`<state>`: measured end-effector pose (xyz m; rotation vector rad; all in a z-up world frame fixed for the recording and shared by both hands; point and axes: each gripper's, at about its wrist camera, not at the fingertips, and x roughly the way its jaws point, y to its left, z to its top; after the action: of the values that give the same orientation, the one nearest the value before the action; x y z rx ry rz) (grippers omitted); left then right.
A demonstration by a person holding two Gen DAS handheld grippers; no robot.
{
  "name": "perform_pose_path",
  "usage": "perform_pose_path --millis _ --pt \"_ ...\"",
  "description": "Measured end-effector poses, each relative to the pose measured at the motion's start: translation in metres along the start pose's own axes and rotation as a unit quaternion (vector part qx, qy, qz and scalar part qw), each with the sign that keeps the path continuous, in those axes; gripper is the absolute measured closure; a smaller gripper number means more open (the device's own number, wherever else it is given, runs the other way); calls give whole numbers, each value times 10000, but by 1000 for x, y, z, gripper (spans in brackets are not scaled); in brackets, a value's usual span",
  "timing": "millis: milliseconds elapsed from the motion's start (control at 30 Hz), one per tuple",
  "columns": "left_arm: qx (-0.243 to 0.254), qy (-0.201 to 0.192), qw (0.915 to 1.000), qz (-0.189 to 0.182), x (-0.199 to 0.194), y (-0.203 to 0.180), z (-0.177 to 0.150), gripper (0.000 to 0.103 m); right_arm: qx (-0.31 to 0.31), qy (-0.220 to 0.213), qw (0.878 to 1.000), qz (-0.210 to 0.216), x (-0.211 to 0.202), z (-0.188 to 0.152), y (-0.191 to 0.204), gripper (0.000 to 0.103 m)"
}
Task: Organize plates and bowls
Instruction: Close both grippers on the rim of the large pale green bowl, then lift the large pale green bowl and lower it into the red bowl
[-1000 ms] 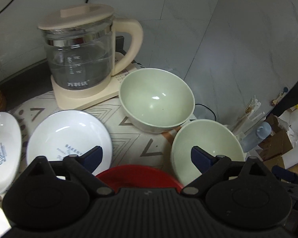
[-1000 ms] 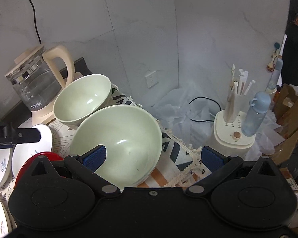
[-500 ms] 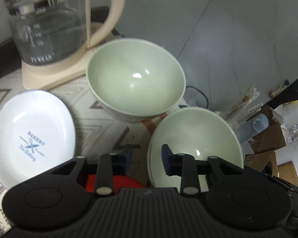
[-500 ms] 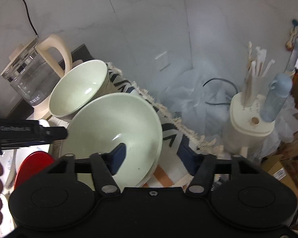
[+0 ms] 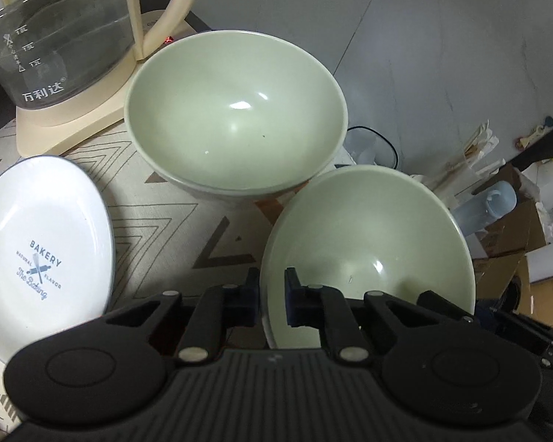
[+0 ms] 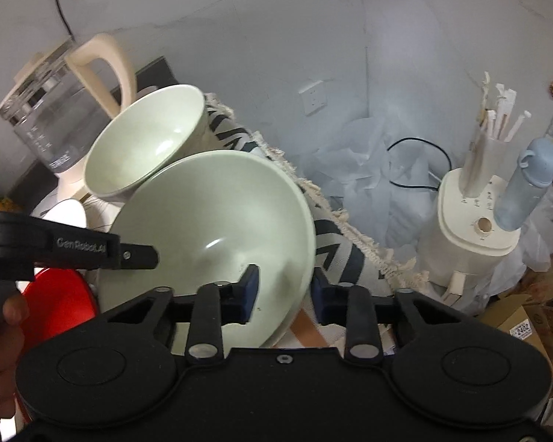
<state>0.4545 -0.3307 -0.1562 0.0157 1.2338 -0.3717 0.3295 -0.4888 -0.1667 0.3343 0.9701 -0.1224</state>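
Two pale green bowls are on the patterned cloth. The near green bowl (image 5: 368,235) is tilted, and both grippers grip its rim. My left gripper (image 5: 271,296) is shut on its left rim. My right gripper (image 6: 282,289) is shut on its right rim; the bowl fills that view (image 6: 210,228). The far green bowl (image 5: 236,110) sits upright behind it, also in the right wrist view (image 6: 143,143). A white oval "BAKERY" plate (image 5: 44,246) lies at the left. A red plate (image 6: 59,302) shows under the left gripper's body (image 6: 66,248).
A glass kettle (image 5: 59,37) on a cream base stands at the back left, close to the far bowl. Off the cloth's fringed edge to the right stand a cream appliance (image 6: 472,243) with straws and a blue bottle (image 6: 527,184). Cardboard boxes (image 5: 516,228) lie beyond.
Both grippers have closed from wide open onto the near green bowl's rim, and both have moved in closer. The bowl now tilts up.
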Motion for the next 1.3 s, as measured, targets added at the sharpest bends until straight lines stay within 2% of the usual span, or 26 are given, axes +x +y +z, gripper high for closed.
perform_pose_path --millis 100,467,800,1300 --pt "-104 -20 9999 -55 -4 2 1 92 147 -14 9999 39 -2 2 -6 89" --pt "-353 -515 9979 -199 -51 -1 0 92 170 -534 9980 285 -35 16 -9 89" --pt "-677 -845 9939 -221 -92 14 -14 92 -131 -800 9954 502 -62 26 11 89" --pt "-1152 -1000 9881 -191 -133 60 -53 92 -412 -965 9913 794 -89 14 53 89"
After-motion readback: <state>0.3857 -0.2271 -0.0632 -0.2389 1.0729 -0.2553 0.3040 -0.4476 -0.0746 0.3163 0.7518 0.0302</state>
